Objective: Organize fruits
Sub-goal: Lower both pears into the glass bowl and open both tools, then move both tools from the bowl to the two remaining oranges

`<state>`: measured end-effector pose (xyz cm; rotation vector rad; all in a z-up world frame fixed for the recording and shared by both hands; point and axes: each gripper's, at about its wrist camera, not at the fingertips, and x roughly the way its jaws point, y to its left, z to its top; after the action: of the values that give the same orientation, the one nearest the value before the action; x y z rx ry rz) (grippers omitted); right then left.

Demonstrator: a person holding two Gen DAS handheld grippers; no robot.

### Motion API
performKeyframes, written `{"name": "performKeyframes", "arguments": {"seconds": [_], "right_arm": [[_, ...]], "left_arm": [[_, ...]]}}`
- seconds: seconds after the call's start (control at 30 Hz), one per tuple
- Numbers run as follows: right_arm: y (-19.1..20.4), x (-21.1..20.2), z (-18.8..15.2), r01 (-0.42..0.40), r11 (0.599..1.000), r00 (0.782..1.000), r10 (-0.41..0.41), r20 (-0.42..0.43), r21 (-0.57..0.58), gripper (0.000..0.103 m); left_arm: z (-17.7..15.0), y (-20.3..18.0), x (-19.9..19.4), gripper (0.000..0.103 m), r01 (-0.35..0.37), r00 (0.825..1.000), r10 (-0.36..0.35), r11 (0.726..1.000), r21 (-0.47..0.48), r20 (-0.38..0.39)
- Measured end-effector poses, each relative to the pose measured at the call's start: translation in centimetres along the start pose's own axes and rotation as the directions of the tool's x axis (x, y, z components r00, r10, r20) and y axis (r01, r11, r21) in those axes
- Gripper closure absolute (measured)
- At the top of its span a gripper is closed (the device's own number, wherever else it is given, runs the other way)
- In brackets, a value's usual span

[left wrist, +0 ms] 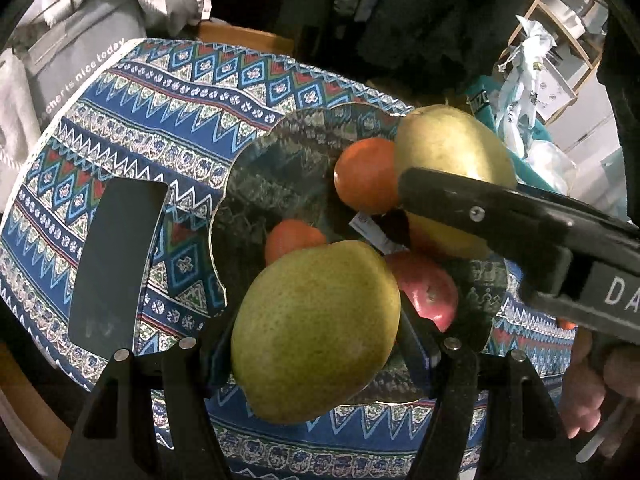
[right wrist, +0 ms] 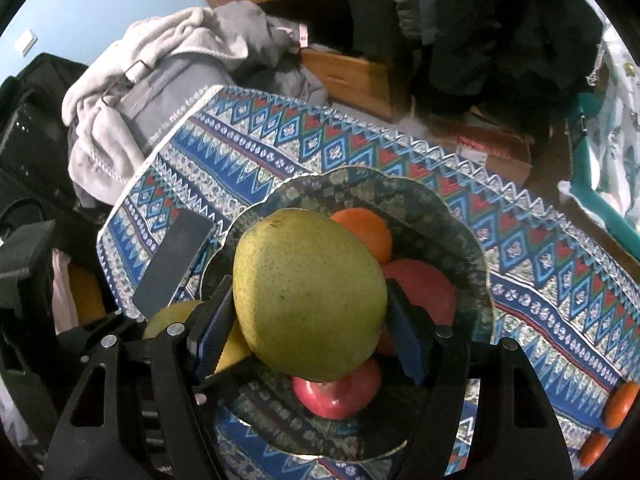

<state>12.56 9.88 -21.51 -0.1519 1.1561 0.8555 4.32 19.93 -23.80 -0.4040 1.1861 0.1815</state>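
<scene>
Green-yellow pear (left wrist: 316, 332) sits pinched in the left gripper (left wrist: 320, 344), blue pads on both flanks, held above the near rim of the glass plate (left wrist: 256, 168). A second pear (right wrist: 310, 294) is pinched the same way in the right gripper (right wrist: 310, 320), over the plate centre. Both sets of jaws pressed onto fruit; neither spread.

Plate contents, as far as we can see: two oranges (left wrist: 366, 176), a red apple (left wrist: 430, 292). Two more oranges (right wrist: 620, 404) lie loose on the patterned surface (left wrist: 160, 92), well apart from the plate, right side.

Judgement: step in hand = set pears down w/ the rest. Free room looks to be on the plate's left half, near the black phone (left wrist: 116, 264) side. We'd lower one pear at a time, since the grippers crowd each other, and release only once the fruit rests on glass. Risk: pear rolls off the heap or knocks an orange out.
</scene>
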Motion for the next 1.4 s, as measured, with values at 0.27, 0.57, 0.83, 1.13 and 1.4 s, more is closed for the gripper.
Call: {"name": "performKeyframes", "arguments": {"seconds": [0.27, 0.57, 0.83, 1.13, 1.4], "right_arm": [[0.2, 2.0, -0.2, -0.005, 1.000, 0.999, 0.005, -0.041, -0.002, 0.031], [0.5, 2.7, -0.6, -0.025, 1.000, 0.998, 0.024, -0.059, -0.014, 0.030], [-0.2, 0.1, -0.1, -0.051, 0.998, 0.999, 0.052, -0.006, 0.020, 0.031], [-1.7, -4.5, -0.5, 0.013, 0.999, 0.998, -0.015, 0.066, 0.037, 0.031], [-4.2, -8.4, -2.1, 0.089, 0.993, 0.990, -0.097, 0.106, 0.075, 0.031]], "left_arm": [[-0.3, 0.6, 1.4, 0.031, -0.004, 0.999, 0.002, 1.000, -0.028, -0.042], [-0.3, -0.6, -0.3, 0.034, -0.003, 1.000, 0.003, 1.000, 0.017, 0.009], [-0.2, -1.4, -1.8, 0.034, -0.008, 0.999, 0.006, 0.999, 0.044, 0.041], [0.2, -3.1, -3.0, 0.031, 0.002, 0.998, -0.006, 0.998, 0.066, 0.062], [0.3, -6.0, -4.7, 0.023, 0.011, 0.996, -0.020, 0.994, 0.106, 0.091]]}}
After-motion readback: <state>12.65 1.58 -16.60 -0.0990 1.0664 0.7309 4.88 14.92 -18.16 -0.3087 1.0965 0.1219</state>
